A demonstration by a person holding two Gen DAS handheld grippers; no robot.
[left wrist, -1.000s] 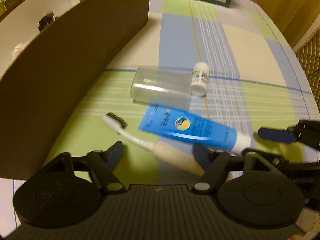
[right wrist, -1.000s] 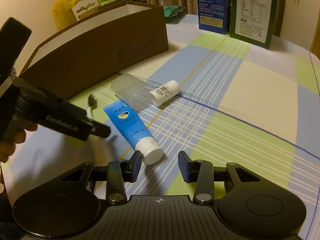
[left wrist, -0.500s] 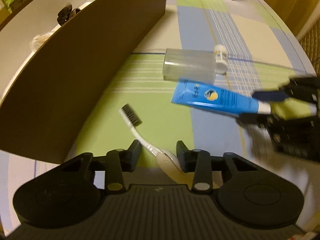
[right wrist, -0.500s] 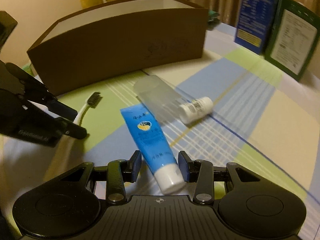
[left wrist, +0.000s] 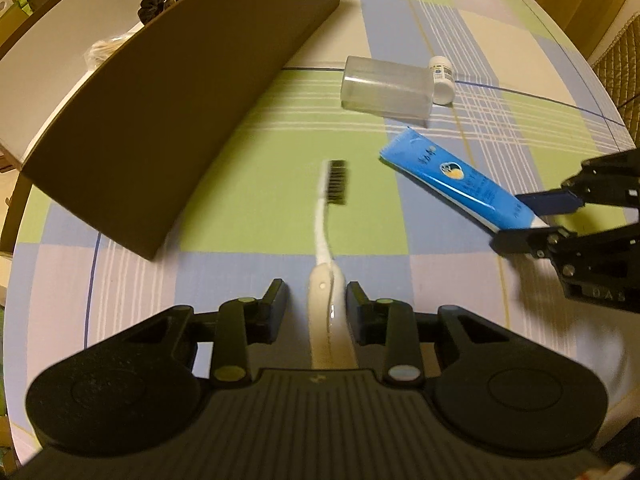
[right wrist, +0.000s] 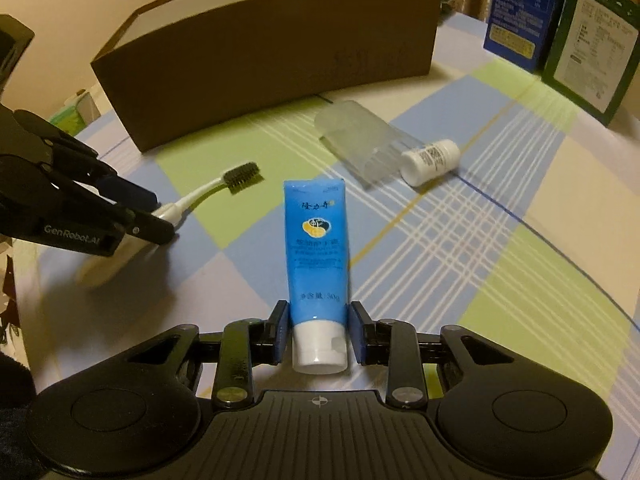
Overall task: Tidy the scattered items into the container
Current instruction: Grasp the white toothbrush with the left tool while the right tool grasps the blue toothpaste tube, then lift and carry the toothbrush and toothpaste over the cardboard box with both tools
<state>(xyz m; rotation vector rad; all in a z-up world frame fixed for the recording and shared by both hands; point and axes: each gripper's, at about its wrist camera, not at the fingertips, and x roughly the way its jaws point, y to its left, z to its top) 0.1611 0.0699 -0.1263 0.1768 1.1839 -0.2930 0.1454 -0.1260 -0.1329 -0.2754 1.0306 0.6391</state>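
Two hand-held grippers at work over a surface [left wrist: 460, 20] covered w/ a checked cloth in green, blue & cream.

The left hand-held gripper [left wrist: 316, 300] points steeply down at the near edge. Its jaws are closing, w/ the thick cream handle of a white toothbrush [left wrist: 324, 232] between them. The right finger sits against the handle; a gap shows betw. the left finger & the handle, so there is no full clamp yet. The brush's dark bristle head points far, toward the brown cardboard box [left wrist: 180, 100] on the left of the scene.

The right hand-held gripper [right wrist: 320, 316] has its jaws together on a blue toothpaste tube [right wrist: 316, 240], w/ both pads pressed on the tube's sides just above the white cap. The crimped end of the tube points far. Whether it is off the cloth cannot be told.

Farther out, a clear plastic case [left wrist: 386, 90] lies on its side, w/ a small white bottle [left wrist: 440, 80] just beside it, also lying down; whether they touch cannot be told. Both lie near the box's long wall, outside it.

At the far right edge stand a blue carton [right wrist: 516, 12] & a green carton [right wrist: 588, 44], upright, side by side.
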